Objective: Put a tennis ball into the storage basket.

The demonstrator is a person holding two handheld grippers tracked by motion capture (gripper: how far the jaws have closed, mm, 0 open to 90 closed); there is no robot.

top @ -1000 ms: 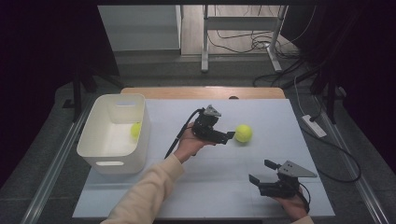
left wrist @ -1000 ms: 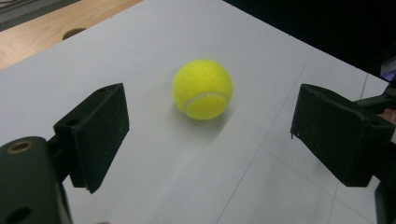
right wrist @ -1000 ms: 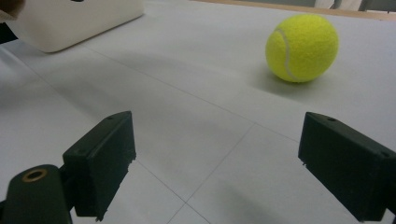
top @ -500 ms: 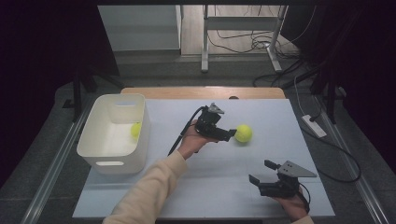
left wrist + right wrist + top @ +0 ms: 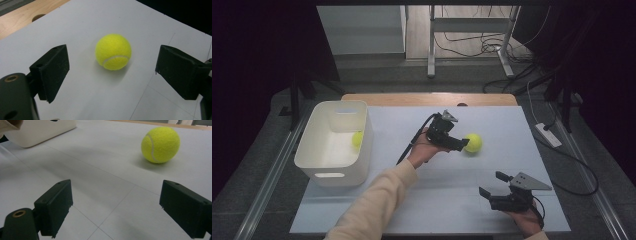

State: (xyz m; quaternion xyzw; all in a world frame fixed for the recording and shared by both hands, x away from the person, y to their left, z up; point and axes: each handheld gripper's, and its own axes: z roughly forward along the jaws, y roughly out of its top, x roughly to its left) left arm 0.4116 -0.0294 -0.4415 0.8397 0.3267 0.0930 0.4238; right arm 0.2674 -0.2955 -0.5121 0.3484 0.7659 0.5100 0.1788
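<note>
In the high view, the left gripper [image 5: 466, 145] sits near the table's centre, its jaws pointing toward three o'clock and spread apart. The loose tennis ball [image 5: 473, 143] lies on the white table cover [image 5: 452, 210] just at the jaw tips, at about three o'clock from the left hand [image 5: 424, 152]. Compared with a second ago, this gripper has crept a little closer to the ball, which has not moved; the jaws have kept the same spread. That suggests the approach is nearly done and closing on the ball is the next step. The white bin [image 5: 332, 142] stands at nine o'clock from the gripper, with a second ball [image 5: 357, 139] already inside against its right wall, so this one likely goes there too. The right gripper [image 5: 492, 186] rests at the five o'clock corner, jaws apart and empty, unchanged.

In the left gripper view, the ball [image 5: 113, 51] sits at twelve o'clock between the two open jaws but farther out than their tips; neither pad touches it.

In the right gripper view, the jaws stand wide with nothing between them. The ball [image 5: 160, 144] lies off at one o'clock, well apart, and the bin [image 5: 40, 131] shows at eleven o'clock.
</note>
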